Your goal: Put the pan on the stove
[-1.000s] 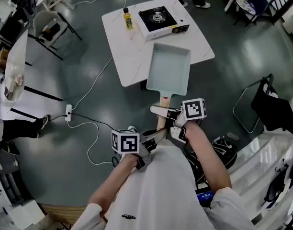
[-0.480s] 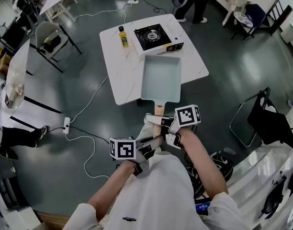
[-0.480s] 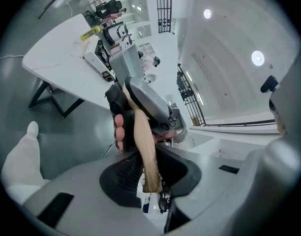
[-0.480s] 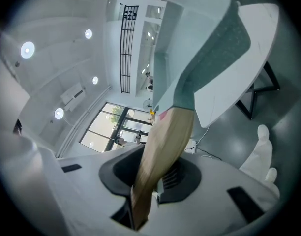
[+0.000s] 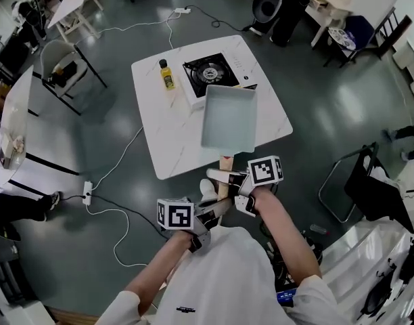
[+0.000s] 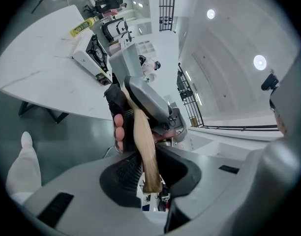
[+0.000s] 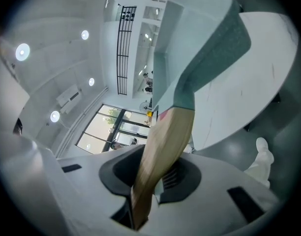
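The pale green rectangular pan hangs over the white table, its far edge close to the portable gas stove. Its wooden handle sticks back toward me. My right gripper is shut on the handle nearer the pan, and my left gripper is shut on the handle's end. In the left gripper view the handle runs between the jaws of the left gripper toward the stove. In the right gripper view the right gripper clamps the handle below the pan.
A yellow oil bottle stands left of the stove. A white cable and power strip lie on the floor at left. A folding chair stands at right, a chair and another table at left.
Both grippers have carried the pan forward. It was near the table's front edge; now it hangs over the table close to the stove. Both grips stay the same.
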Motion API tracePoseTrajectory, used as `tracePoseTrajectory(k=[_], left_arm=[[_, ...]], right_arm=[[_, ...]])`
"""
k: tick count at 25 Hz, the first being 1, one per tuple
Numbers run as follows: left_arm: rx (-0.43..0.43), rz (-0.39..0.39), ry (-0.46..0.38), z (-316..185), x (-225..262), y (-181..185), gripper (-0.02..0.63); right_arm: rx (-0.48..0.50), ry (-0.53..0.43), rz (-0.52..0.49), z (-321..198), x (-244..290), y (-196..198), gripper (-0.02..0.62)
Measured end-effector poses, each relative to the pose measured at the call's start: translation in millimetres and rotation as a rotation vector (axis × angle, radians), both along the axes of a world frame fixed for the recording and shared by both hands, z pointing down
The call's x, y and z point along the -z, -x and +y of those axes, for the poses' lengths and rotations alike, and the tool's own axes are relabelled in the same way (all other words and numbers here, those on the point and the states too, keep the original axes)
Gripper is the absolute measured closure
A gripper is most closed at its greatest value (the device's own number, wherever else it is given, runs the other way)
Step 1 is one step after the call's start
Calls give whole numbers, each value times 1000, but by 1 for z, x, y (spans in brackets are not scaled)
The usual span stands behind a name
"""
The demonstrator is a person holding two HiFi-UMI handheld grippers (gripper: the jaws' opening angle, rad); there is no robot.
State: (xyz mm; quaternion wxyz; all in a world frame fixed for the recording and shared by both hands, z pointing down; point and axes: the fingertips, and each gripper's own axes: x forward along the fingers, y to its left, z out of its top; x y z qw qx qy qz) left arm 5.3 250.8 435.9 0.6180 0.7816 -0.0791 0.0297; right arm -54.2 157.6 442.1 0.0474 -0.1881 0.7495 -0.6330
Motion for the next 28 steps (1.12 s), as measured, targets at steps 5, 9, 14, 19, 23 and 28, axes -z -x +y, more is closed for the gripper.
tracePoseTrajectory(k=[5, 9, 14, 19, 23, 28], left_arm=[[9, 4, 13, -71, 1, -13, 529], [6, -1, 3, -122, -4, -23, 529], [21, -7, -16, -172, -7, -41, 529], [56, -25, -5, -198, -10, -58, 529], [90, -22, 13, -217, -9, -75, 529], [137, -23, 38, -221, -13, -98, 529]], right_arm=[[9, 22, 3, -70, -1, -12, 508], [29, 12, 13, -120, -5, -20, 508], [47, 6, 1, -168, -5, -35, 508], [72, 20, -5, -192, -8, -52, 508], [105, 29, -13, -209, -11, -67, 508], [155, 40, -9, -210, -14, -84, 508]])
